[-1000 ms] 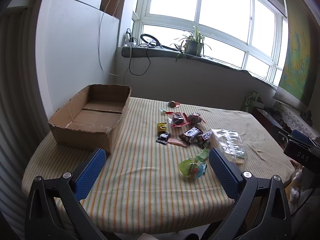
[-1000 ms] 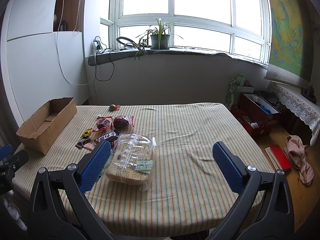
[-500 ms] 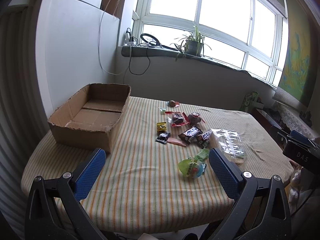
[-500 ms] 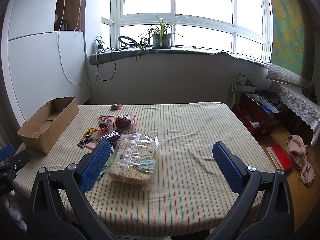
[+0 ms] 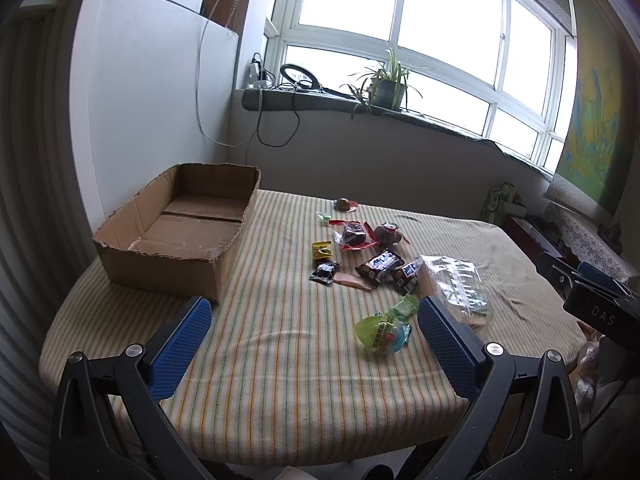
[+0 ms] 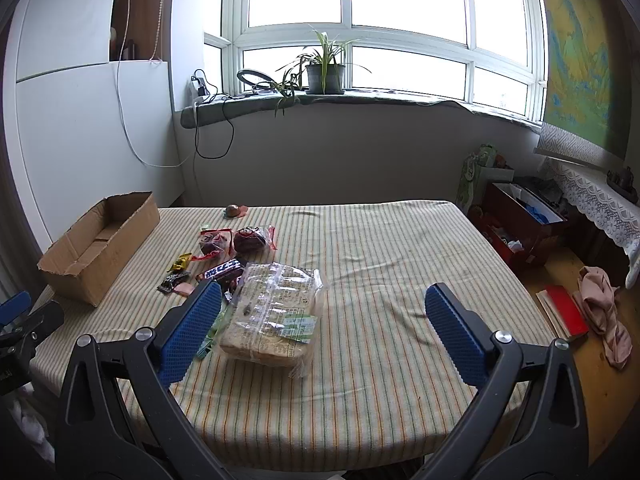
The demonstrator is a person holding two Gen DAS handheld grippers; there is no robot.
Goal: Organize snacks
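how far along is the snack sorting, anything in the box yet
Nothing looks done: the cardboard box sits empty on the striped tablecloth. Nothing is in hand either; the left gripper and right gripper are both open and hold nothing. Everything is left: the bagged bread, the green packet, the chocolate bar and the small wrapped snacks lie loose beside the box.

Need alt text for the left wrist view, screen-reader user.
The open left gripper hovers empty over a striped table with nothing between its blue pads. An empty cardboard box sits at the left; loose wrapped snacks, a green packet and a clear bread bag lie to its right.
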